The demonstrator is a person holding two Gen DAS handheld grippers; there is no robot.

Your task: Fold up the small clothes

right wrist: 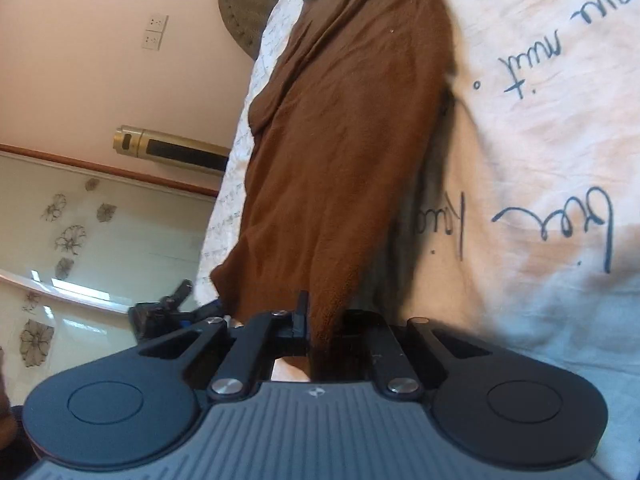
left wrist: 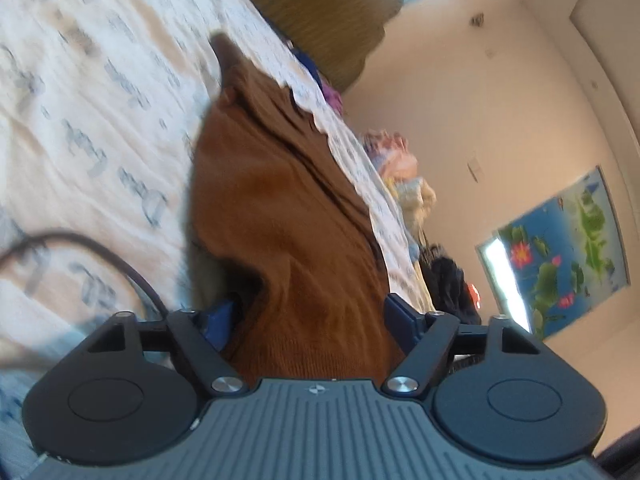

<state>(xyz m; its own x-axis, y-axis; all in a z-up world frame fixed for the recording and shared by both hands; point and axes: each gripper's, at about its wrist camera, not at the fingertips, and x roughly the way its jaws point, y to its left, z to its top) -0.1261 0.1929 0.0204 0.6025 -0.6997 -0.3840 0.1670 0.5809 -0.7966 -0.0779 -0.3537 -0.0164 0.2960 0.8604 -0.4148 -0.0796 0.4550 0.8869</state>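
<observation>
A brown knit garment (left wrist: 280,208) lies stretched over a white bedsheet with blue script (left wrist: 92,112). In the left wrist view my left gripper (left wrist: 308,320) stands open, its blue-padded fingers (left wrist: 400,318) wide apart on either side of the garment's near end. In the right wrist view the same brown garment (right wrist: 344,140) runs up the frame, and my right gripper (right wrist: 316,320) is shut on its near edge, the cloth pinched between the jaws. The left gripper (right wrist: 160,312) shows at the left of that view.
A black cable (left wrist: 100,252) curves over the sheet at left. A pile of coloured clothes (left wrist: 400,164) lies at the bed's far edge. A woven headboard (left wrist: 320,12) and a wall poster (left wrist: 560,248) stand beyond. The floor (right wrist: 100,240) lies left of the bed.
</observation>
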